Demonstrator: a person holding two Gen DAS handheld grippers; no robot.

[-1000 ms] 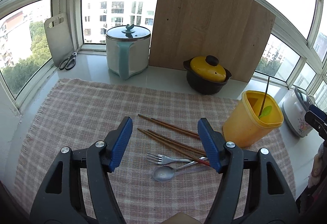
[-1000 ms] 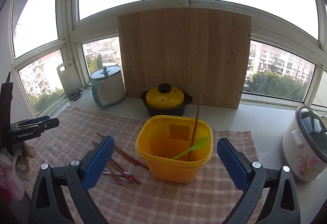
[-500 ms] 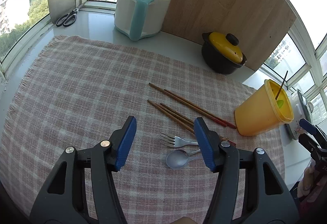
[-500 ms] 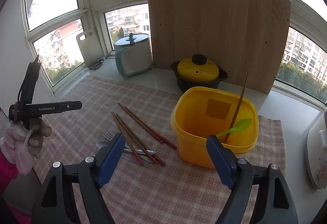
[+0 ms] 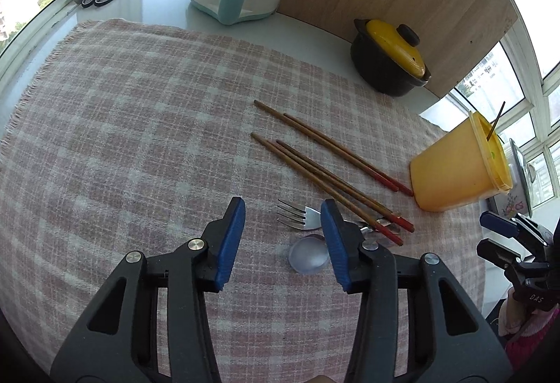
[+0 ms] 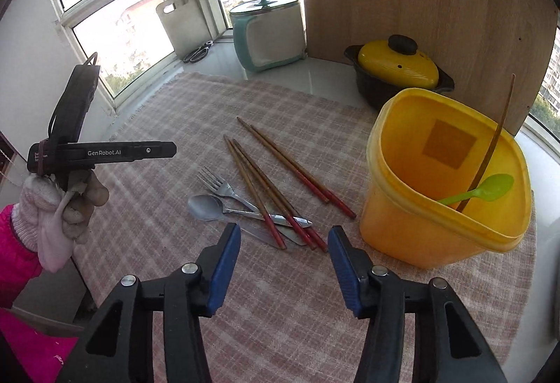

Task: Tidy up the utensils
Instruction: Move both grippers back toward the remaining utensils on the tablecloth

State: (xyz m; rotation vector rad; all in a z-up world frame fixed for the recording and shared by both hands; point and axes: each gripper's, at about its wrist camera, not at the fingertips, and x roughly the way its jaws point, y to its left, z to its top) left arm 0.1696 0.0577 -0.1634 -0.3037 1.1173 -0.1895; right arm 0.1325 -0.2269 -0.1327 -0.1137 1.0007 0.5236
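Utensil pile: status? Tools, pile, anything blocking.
Left tool and right tool open, empty, jaws just been closing. Chopsticks, fork, spoon loose on cloth beside yellow tub. Nothing in the way.

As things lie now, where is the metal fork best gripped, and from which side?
Probably at the neck just behind the tines of the fork, coming down from above with the jaws across it. That end lies bare on the checked cloth, while its handle runs under the chopsticks and beside the spoon. The right gripper hangs open nearby, jaws just narrowed, nothing between them.
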